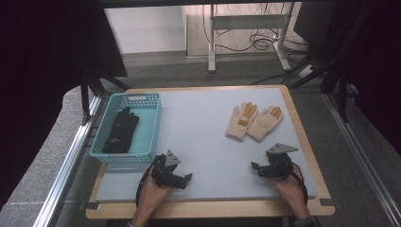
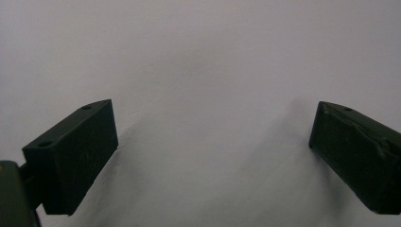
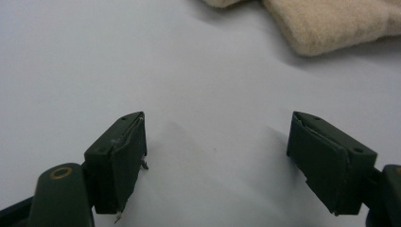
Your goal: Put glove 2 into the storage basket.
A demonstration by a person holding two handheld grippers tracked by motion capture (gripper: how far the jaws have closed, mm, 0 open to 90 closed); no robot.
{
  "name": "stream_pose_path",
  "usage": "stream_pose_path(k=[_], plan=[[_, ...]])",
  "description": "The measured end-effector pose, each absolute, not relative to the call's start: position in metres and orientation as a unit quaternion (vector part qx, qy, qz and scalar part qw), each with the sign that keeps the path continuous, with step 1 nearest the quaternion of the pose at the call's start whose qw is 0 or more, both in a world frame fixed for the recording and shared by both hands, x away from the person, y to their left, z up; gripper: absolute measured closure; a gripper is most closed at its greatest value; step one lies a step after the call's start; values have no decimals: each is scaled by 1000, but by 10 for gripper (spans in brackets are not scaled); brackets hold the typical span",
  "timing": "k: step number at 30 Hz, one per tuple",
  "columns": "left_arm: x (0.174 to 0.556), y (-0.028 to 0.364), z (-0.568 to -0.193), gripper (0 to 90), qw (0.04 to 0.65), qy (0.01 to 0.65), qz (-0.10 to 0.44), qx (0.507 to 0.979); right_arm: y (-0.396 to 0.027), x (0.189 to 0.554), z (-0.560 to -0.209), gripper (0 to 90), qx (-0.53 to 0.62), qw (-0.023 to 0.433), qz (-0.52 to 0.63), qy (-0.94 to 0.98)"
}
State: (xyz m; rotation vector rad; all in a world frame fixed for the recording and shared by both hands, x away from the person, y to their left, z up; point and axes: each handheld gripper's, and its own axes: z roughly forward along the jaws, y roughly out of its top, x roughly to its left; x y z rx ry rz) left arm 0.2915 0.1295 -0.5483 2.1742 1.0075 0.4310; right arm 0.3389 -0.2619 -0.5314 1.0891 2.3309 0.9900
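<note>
Black gloves (image 1: 120,130) lie binned in the basket (image 1: 153,124) — cream gloves (image 1: 254,121) wait untouched on the tabletop (image 1: 203,142), both the left gripper (image 1: 182,180) and the right gripper (image 1: 257,169) wide and empty.

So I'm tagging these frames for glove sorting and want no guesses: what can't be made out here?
- Black glove, high view: the teal basket wall hides its lower edge, and it is too dark to tell one glove from a pair.
- Cream gloves, right gripper view: cut off by the top edge, fingers unseen.
- Orange patches on the cream gloves, high view: too small to tell their material.
</note>
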Motion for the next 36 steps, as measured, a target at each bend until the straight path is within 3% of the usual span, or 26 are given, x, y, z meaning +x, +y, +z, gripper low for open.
stream_pose_path(k=[3,11,15,28,32,36], plan=[[295,133,-549,31,352,400,142,834,-262,339,-531,200,388,191,353,830],[295,133,-550,35,352,399,144,834,-263,339,-530,224,392,186,356,828],[295,133,-550,35,352,399,145,834,-267,344,-523,286,397,169,373,822],[295,133,-549,36,350,398,147,835,-281,400,-493,471,425,201,371,801],[295,133,-549,36,350,398,147,835,-284,419,-485,466,433,209,369,796],[294,132,-550,34,351,400,150,834,-283,437,-481,369,439,230,360,790]])
